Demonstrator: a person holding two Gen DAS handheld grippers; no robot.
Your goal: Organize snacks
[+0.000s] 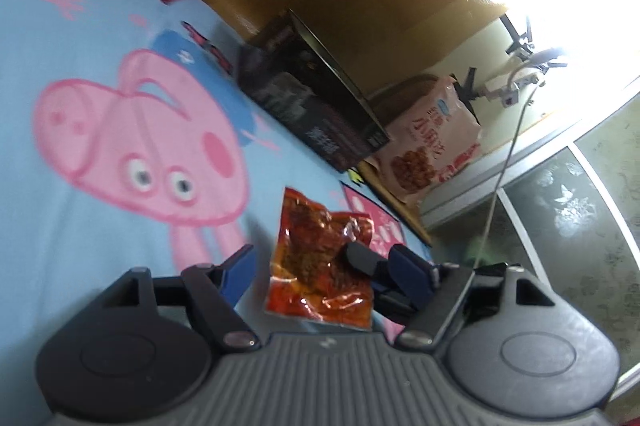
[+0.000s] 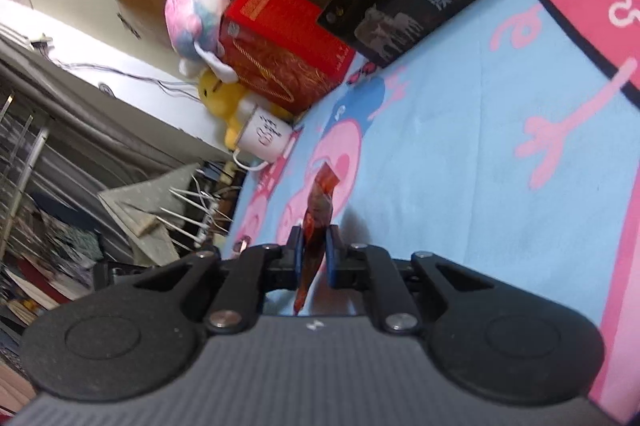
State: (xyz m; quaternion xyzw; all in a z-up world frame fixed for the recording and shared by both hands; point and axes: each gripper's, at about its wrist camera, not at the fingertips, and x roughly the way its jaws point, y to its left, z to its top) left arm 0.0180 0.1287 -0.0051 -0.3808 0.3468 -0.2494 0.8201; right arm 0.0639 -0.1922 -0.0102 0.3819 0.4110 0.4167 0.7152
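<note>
A red crinkled snack packet (image 1: 308,226) stands face-on between the fingers of my left gripper (image 1: 320,258). That gripper's blue pads stand well apart on either side of the packet and do not press it. A black fingertip (image 1: 356,254) lies against the packet's right part; it seems to belong to the other gripper. In the right wrist view the same packet (image 2: 322,197) appears edge-on, sticking out forward over the blue cartoon sheet (image 2: 460,165). My right gripper (image 2: 314,232) is shut on its lower part.
A black box (image 1: 316,97) and a red box (image 2: 276,45) stand along the wooden headboard. A pink snack bag (image 1: 428,145) leans past the black box near the bed's edge. A white mug (image 2: 264,137) and plush toys (image 2: 196,13) sit beside the red box.
</note>
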